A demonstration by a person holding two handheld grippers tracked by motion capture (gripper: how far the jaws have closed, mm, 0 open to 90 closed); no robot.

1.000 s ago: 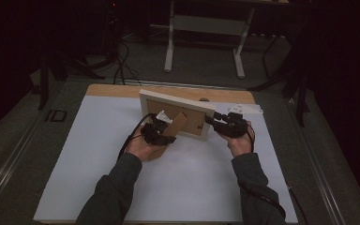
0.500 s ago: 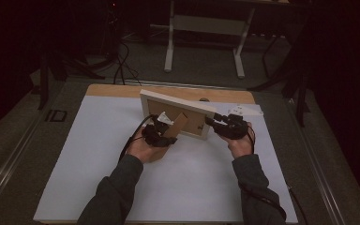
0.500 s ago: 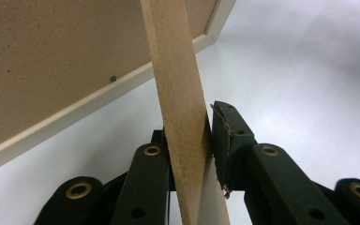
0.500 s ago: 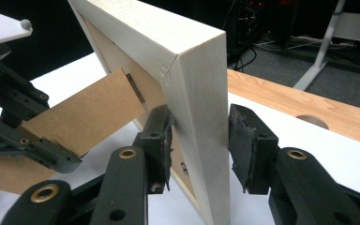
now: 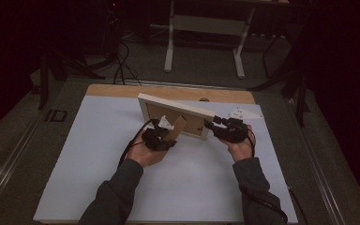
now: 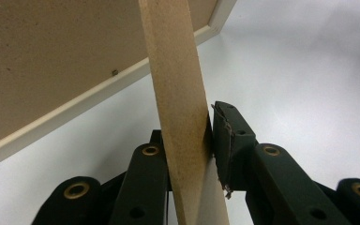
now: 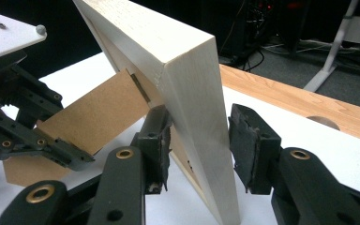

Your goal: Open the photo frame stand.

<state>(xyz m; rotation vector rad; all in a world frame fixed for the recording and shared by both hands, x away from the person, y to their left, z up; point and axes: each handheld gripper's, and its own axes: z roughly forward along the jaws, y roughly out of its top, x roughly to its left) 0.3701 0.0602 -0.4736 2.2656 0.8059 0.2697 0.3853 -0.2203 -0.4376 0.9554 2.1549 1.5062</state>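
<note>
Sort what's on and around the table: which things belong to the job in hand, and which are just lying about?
In the job:
picture frame, its side between the right tool jaws
cardboard stand, between the left tool jaws

Lying about:
metal table frame
floor cables

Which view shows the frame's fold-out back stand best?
The left gripper view: the stand runs up between the left tool's jaws, edge-on. The right gripper view shows its flat face swung out from the frame; the high view shows it small.
</note>
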